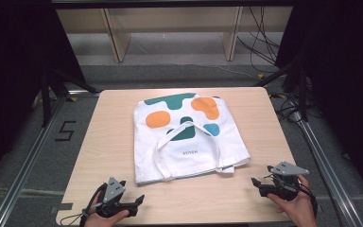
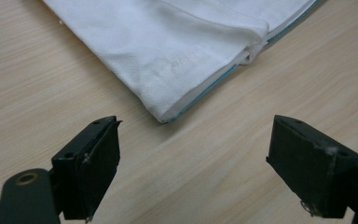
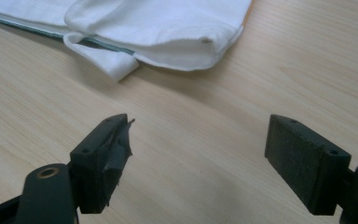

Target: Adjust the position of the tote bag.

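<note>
One white tote bag lies on one wooden surface. It carries two straps, two orange patches, two green patches and one blue patch. Two tools: the left tool, the right tool.

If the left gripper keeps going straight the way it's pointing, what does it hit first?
Probably the near corner of the white cloth tote bag lying flat on the wooden table; the open left gripper points at it, with bare tabletop between.

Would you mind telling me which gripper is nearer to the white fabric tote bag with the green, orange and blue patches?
Left, narrowly. The left gripper sits just below the white fabric tote bag's near-left corner; the right gripper lies off its near-right corner. Both are open, touching nothing.
</note>
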The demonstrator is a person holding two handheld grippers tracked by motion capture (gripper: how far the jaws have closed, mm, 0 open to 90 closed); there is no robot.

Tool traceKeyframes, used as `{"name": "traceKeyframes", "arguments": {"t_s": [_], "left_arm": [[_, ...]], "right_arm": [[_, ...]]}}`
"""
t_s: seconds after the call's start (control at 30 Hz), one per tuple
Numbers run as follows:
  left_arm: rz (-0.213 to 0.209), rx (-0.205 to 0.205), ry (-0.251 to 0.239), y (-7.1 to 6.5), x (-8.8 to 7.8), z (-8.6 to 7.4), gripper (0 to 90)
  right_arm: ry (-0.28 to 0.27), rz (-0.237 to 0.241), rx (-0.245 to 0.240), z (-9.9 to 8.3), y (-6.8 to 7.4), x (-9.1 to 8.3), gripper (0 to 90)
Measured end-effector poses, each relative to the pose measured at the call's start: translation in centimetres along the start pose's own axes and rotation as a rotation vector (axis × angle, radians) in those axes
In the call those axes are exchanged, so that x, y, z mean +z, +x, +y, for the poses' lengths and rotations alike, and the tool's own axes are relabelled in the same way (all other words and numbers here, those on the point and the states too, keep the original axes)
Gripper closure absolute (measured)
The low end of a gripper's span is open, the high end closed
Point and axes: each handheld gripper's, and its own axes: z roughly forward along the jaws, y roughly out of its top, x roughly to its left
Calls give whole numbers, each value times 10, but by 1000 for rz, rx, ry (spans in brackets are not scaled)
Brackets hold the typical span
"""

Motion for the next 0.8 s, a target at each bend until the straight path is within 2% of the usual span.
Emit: {"name": "traceKeyframes", "arguments": {"t_s": [0.03,0.07,0.1,0.13,0.17,0.23,0.27,0.3,0.33,0.37,0.4,0.43,0.47,0.5,0.53,0.6,0.63,0.67,0.7,0.73,0.77,0.8], "left_arm": [[4,14,2,1,0,0,157],[4,40,26,2,-2,0,157],[2,27,19,1,-1,0,157],[4,32,19,1,-1,0,157],[5,15,2,0,0,0,156],[9,22,8,0,1,0,150],[24,37,13,0,2,0,150],[24,37,13,0,2,0,150],[16,29,4,0,2,0,150],[21,50,21,2,1,1,150],[27,49,23,2,2,1,151],[21,24,1,1,4,2,151],[23,31,2,2,4,3,152],[26,27,-4,2,5,3,153],[37,42,7,2,5,5,155],[40,51,-9,1,9,6,168],[49,79,8,3,9,6,168],[45,60,-4,2,10,6,179],[49,74,23,3,10,6,179],[49,74,11,4,11,6,180],[59,70,8,4,12,7,185],[75,108,27,7,12,8,197]], "right_arm": [[6,-5,3,0,0,-1,232],[-1,-3,-8,0,-2,1,232],[-1,-3,-8,0,-2,1,232],[9,4,1,0,-2,0,232],[7,-10,-5,0,-1,1,232],[5,-13,-5,0,-1,1,232],[-6,-11,-23,0,-2,2,233],[-6,-11,-23,0,-2,2,233],[-18,-24,-49,1,-3,2,234],[-9,-22,-28,2,-2,2,237],[2,-11,-5,2,1,3,244],[2,-11,-5,2,1,3,244],[-16,-15,-32,4,-2,5,247],[-8,-3,-23,5,-2,6,251],[-22,-22,-44,6,-3,7,253],[-9,-20,-20,7,-3,8,255],[-9,-20,-20,7,-3,8,255],[-2,-12,10,7,-1,8,256],[-2,-12,10,7,-1,8,256],[1,-14,13,7,0,7,257],[-20,-33,-26,7,-3,7,257],[-11,-14,-16,8,-2,6,258]]}}
